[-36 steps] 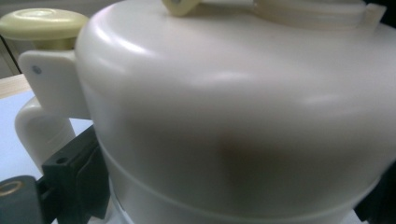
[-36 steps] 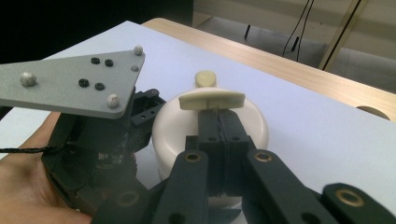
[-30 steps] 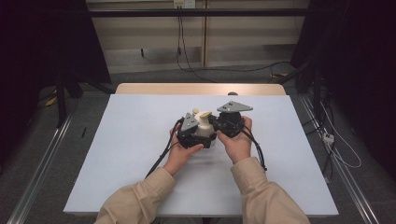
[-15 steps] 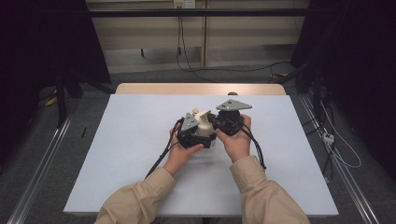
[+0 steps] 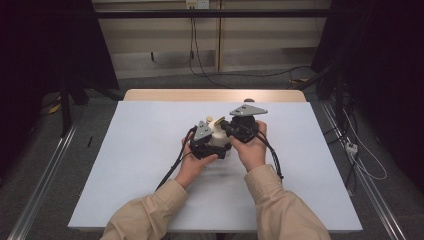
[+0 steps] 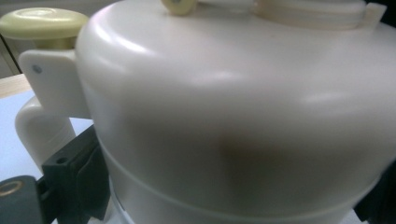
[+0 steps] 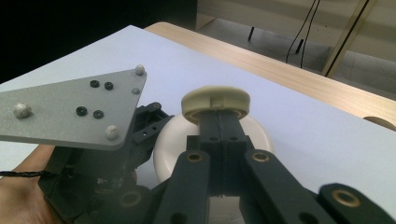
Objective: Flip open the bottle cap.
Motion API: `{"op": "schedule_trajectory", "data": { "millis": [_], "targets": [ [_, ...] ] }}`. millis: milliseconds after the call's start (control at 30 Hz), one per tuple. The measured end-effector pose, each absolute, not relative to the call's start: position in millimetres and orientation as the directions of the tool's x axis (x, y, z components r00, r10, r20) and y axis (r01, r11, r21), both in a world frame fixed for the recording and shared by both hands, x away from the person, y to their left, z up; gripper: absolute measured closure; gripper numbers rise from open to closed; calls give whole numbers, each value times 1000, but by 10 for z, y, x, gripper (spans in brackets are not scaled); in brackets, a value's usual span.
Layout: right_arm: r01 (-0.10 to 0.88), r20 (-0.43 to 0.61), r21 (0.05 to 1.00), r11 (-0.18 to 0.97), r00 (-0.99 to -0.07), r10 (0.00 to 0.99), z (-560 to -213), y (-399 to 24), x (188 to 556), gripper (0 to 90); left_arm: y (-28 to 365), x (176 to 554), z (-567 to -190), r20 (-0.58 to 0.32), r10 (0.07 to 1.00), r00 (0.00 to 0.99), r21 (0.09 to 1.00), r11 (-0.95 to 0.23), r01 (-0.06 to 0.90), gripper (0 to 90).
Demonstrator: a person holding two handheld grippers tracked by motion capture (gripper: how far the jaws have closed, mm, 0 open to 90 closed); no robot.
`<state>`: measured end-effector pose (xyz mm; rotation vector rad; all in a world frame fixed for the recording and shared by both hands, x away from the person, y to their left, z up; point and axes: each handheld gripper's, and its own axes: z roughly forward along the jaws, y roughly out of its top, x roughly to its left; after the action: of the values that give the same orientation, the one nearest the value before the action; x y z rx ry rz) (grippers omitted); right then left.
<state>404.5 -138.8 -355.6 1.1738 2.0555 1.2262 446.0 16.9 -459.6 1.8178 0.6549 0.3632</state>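
Note:
A cream-white plastic jug stands at the table's middle, between both hands. My left gripper is shut on its rounded body; one black finger presses its left side, and the other finger peeks in at the lower right edge. A pale yellow round knob sits on a white bracket above the jug's handle. My right gripper is over the jug's top, its jaws pressed together at a cream round lid. The left gripper's grey plate lies beside it.
The white table has a wooden strip along its far edge. Black cables trail from both grippers toward the person. Metal rails run along the floor on both sides, with cables on the floor behind.
The right gripper has edged slightly up and to the left over the jug. The left gripper and the jug stay where they were.

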Motion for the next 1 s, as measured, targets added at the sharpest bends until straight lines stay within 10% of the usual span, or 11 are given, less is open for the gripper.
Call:
{"op": "schedule_trajectory", "data": {
  "millis": [1000],
  "targets": [
    [434,45,876,212,-510,859,-3551,-1383,4087,900,166,4461,-4595,-72,598,799,938,-232,258,44]
  ]
}}
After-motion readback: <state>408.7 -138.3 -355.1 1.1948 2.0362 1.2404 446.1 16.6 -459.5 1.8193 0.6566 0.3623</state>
